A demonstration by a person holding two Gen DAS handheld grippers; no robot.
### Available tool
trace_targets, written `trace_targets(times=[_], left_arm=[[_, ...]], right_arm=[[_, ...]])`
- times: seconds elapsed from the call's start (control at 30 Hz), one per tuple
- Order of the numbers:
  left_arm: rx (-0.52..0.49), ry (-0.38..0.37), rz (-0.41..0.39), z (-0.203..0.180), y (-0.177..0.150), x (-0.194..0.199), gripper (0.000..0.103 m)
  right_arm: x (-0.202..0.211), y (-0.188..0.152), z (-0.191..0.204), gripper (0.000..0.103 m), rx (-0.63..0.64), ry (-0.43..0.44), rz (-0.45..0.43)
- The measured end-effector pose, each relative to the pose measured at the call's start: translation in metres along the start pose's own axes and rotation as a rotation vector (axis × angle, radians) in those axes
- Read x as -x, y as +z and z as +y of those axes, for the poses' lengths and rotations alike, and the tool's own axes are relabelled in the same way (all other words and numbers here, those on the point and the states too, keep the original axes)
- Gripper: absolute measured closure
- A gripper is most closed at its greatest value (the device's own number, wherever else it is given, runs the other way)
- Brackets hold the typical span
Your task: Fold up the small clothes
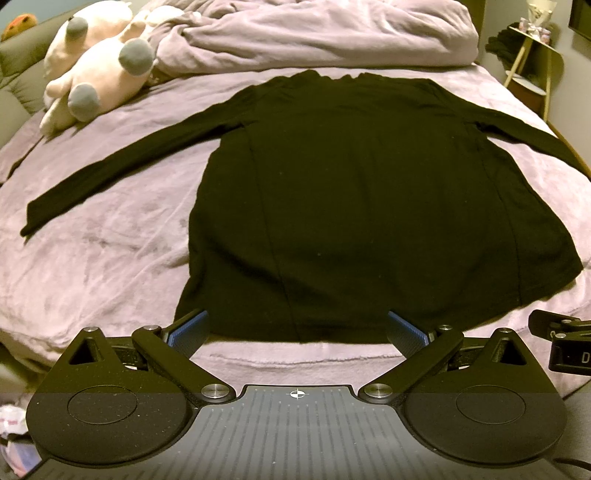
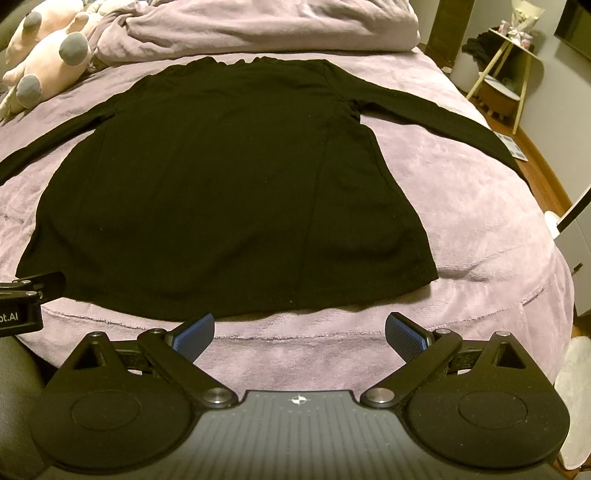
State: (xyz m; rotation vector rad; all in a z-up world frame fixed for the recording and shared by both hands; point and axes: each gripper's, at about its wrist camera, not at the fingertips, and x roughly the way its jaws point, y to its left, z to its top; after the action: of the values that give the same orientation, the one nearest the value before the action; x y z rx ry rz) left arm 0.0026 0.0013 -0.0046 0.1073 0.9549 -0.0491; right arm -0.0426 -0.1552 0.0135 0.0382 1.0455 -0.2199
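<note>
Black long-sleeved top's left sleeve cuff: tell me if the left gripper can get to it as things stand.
Probably yes. The left gripper is open at the hem, and the left sleeve of the black long-sleeved top lies flat on bare purple blanket; the plush toy sits farther back.

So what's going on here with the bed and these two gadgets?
A person holds a claw in each hand and is about to fold a black top spread flat on a bed, both sleeves out to the sides. The left claw and right claw are both open, near the top's hem and gripping nothing. No fold is made yet. A plush toy and a bunched duvet lie beyond the top.
</note>
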Motion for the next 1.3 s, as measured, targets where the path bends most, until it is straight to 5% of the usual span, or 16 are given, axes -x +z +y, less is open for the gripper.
trace_targets(times=[1.3], left_arm=[[0.009, -0.010, 0.034, 0.0016, 0.0010, -0.0087, 0.000]], right_arm=[[-0.0071, 0.0011, -0.0015, 0.004, -0.004, 0.001, 0.007]])
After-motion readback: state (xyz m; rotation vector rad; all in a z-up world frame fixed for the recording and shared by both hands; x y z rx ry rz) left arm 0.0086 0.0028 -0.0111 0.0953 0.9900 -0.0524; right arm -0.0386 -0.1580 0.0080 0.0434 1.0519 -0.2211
